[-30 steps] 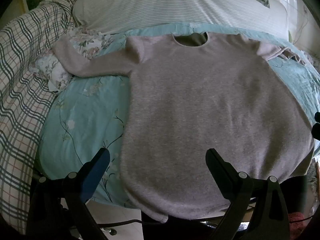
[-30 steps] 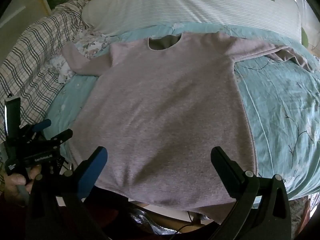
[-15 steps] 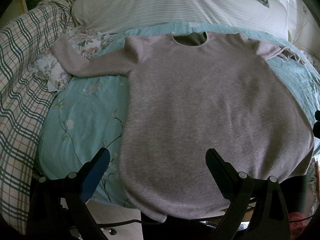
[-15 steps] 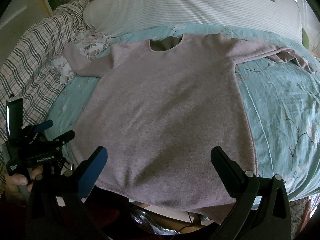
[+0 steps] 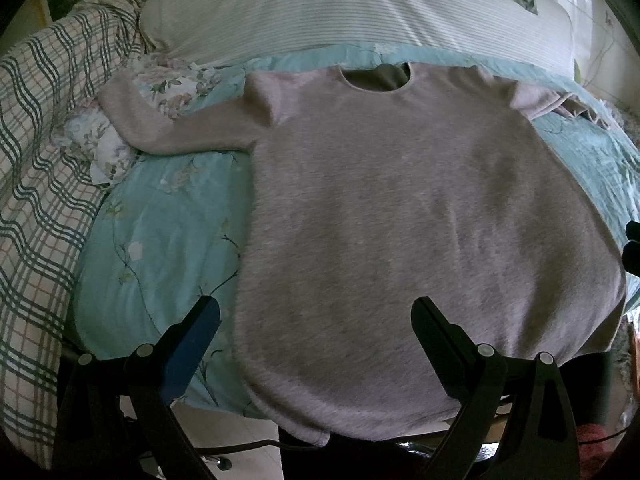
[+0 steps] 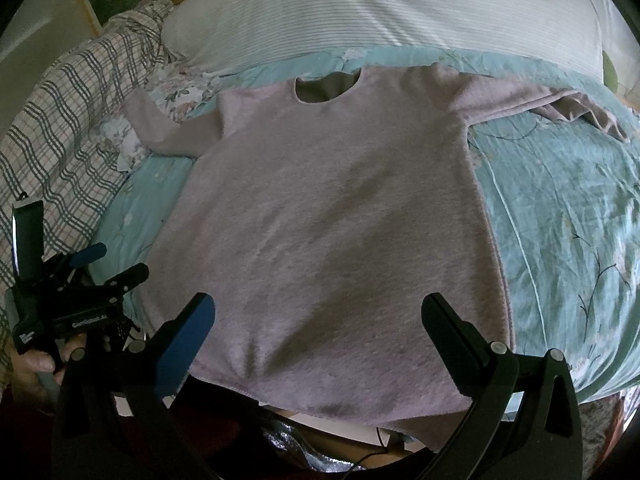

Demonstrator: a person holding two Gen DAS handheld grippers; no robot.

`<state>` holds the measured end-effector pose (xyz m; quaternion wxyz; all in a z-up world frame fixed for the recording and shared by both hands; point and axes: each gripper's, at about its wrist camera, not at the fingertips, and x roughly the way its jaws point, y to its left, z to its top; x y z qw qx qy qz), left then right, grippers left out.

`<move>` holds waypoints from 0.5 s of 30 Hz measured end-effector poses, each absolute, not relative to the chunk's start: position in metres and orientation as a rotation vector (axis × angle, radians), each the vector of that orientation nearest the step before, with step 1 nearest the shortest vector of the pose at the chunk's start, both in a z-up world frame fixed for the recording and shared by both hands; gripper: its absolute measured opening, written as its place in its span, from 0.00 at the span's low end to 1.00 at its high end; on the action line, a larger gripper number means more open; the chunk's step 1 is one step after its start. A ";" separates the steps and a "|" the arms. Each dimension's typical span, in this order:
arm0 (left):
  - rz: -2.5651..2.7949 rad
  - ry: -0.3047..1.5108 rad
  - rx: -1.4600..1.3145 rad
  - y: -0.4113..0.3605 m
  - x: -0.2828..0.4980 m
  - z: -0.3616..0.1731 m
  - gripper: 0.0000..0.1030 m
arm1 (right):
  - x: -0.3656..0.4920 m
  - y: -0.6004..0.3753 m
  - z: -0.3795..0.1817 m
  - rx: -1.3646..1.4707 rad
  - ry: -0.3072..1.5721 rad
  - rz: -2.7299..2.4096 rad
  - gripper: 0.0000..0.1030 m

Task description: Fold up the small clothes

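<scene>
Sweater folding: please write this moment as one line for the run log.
phase: pre-fold | sweater: flat on bed, sleeves out | left gripper: open, empty | right gripper: open, empty

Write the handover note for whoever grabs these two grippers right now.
Left gripper: open, holding nothing, hovering over the sweater's lower left part, near the hem.
Right gripper: open, holding nothing, over the hem's middle.
Sweater: flat on the teal quilt, neck hole toward the striped pillow, hem at the near bed edge. Left sleeve lies out over a floral cloth; right sleeve lies out with a bunched end.
Done: sweater spread out.
Left: all folding; sleeves not yet brought in, no fold made.
</scene>
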<state>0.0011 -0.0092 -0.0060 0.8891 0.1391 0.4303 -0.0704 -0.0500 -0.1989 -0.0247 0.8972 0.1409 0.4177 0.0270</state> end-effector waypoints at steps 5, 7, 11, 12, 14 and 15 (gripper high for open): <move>-0.156 0.926 0.282 -0.017 0.005 -0.006 0.94 | -0.047 -0.207 -0.028 0.296 0.832 0.059 1.00; -0.162 0.940 0.279 -0.018 0.007 -0.006 0.94 | -0.046 -0.211 -0.030 0.295 0.807 0.059 1.00; -0.166 0.962 0.279 -0.017 0.015 -0.009 0.94 | -0.042 -0.222 -0.033 0.322 0.805 0.049 1.00; -0.162 0.952 0.280 -0.017 0.018 -0.009 0.94 | -0.040 -0.227 -0.034 0.335 0.811 0.044 1.00; -0.141 0.888 0.293 -0.017 0.023 -0.011 0.94 | -0.038 -0.238 -0.036 0.346 0.808 0.024 1.00; -0.137 0.883 0.290 -0.017 0.026 -0.011 0.94 | -0.037 -0.244 -0.037 0.358 0.806 0.015 1.00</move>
